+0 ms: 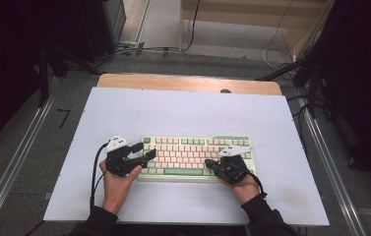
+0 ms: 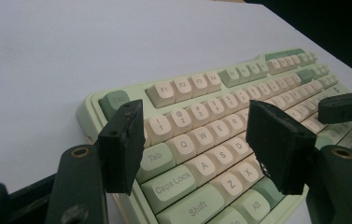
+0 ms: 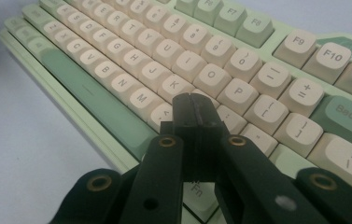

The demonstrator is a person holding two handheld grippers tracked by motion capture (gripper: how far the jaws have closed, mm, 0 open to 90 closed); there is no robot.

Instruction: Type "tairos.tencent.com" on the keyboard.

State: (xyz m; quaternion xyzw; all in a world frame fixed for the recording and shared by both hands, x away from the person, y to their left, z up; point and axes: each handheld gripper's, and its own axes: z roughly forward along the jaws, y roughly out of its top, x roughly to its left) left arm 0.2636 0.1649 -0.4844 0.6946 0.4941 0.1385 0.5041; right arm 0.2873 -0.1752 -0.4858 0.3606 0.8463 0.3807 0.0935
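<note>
Table (image 1: 183,110): pale top, extending well beyond both grippers on every side; a wooden edge shows at its far end.

Keyboard (image 1: 196,157): green case with cream and green keys, lying flat on the table between the two grippers and under their tips. Its left end sits below the left gripper, its right half below the right gripper.

Left gripper (image 1: 143,151): held in the left hand (image 1: 116,184) at the keyboard's left end. Its jaws stand apart with nothing between them. In the left gripper view the pads (image 2: 122,144) straddle the left key columns; the Tab key (image 2: 157,157) and Caps Lock key (image 2: 173,183) lie just under and ahead of the nearer pad, and the Esc key (image 2: 116,101) lies beyond it. Contact between pads and keys cannot be told.

Right gripper (image 1: 210,164): held in the right hand (image 1: 242,184) over the keyboard's lower right area. Its jaws are pressed together, empty. In the right gripper view the joined tip (image 3: 194,109) sits low over the bottom rows, just beside the M key (image 3: 141,98) and right of the space bar (image 1: 189,172); whether it presses a key cannot be told.

Cable (image 1: 94,172): trails from the left gripper back along the left forearm.
</note>
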